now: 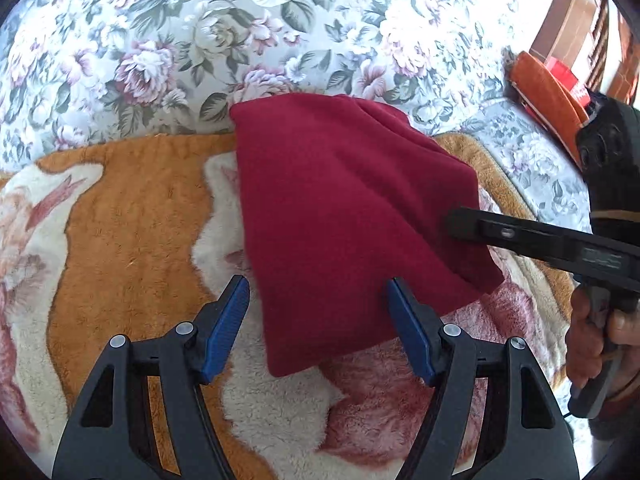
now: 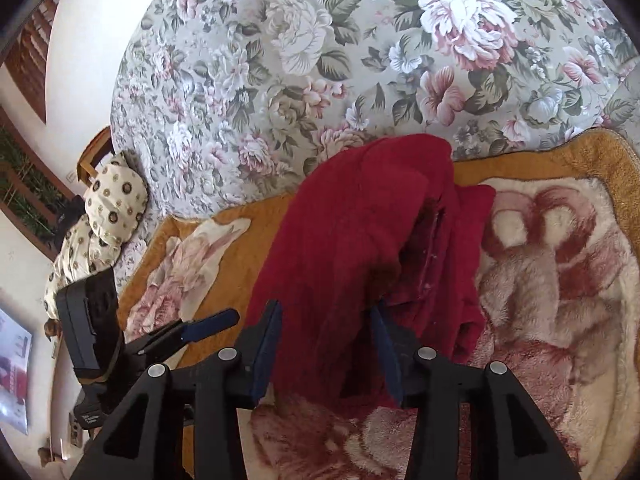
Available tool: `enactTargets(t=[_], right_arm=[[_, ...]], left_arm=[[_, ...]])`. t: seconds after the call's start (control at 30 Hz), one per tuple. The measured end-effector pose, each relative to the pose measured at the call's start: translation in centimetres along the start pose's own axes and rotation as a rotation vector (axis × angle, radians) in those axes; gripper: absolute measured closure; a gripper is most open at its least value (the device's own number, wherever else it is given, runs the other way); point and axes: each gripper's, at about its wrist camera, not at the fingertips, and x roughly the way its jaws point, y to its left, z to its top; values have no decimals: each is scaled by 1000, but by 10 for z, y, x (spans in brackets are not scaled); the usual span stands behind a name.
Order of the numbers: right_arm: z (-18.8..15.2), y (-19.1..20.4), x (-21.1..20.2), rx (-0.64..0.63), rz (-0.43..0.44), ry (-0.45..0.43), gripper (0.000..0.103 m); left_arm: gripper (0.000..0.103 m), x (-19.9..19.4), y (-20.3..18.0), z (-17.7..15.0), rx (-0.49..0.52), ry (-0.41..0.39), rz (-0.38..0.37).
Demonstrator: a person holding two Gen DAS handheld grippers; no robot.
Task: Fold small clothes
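Red cloth (image 1: 344,200) | left gripper (image 1: 318,292) wide open, astride its edge | right gripper (image 2: 326,320) clamped on it

The left hand-held gripper (image 1: 318,300) stands with its blue-padded fingers (image 1: 230,320) spread wide, the near lower edge of a dark red garment (image 1: 344,208) lying between them without either pad pressing on it. The garment is raised into a tent shape over a plush orange and cream blanket (image 1: 120,208) with pink flower shapes. From the right, the right hand-held gripper (image 1: 454,224) reaches in, its black fingertips at the garment's right edge; its jaws look closed there. A person's hand (image 1: 596,344) grips its handle. Beyond the blanket spreads a floral bedspread (image 1: 200,32). An orange object (image 1: 540,84) lies at the upper right.
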Motion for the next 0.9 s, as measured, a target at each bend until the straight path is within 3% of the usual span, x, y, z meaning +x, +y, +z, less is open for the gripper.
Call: enactTargets(t=[0.13, 0.2, 0.27, 0.37, 0.47, 0.53, 0.6, 0.67, 0.77, 0.83, 0.9], right_arm=[[-7, -11, -15, -4, -66, -47, 97], [-18, -25, -5, 31, -90, -4, 97], [-29, -32, 7, 45, -84, 36, 98], [-28, -32, -10, 71, -60, 2, 97], [-13, -27, -35, 84, -56, -75, 91], [3, -16, -43, 42, -116, -128, 86], [24, -11, -38, 28, -187, -149, 67], [43, -16, -20, 62, -222, -127, 65], [60, -38, 14, 140, -181, -57, 67], [62, -51, 25, 170, -157, -48, 91], [60, -49, 21, 107, -191, -67, 95]], left_arm=[[32, 2, -7, -6, 51, 4, 3], [32, 8, -8, -5, 62, 20, 1], [32, 10, -10, -7, 73, 33, 14], [32, 4, -10, -6, 75, 7, 22], [32, -3, -9, -2, 64, -39, 26], [32, -4, -9, 0, 59, -51, 26], [32, 0, -9, 0, 52, -43, 32], [32, 5, -8, 0, 44, -29, 28], [32, 12, -9, 0, 46, -13, 18], [32, 15, -10, -1, 52, -9, 16], [31, 17, -11, -1, 59, -1, 7]])
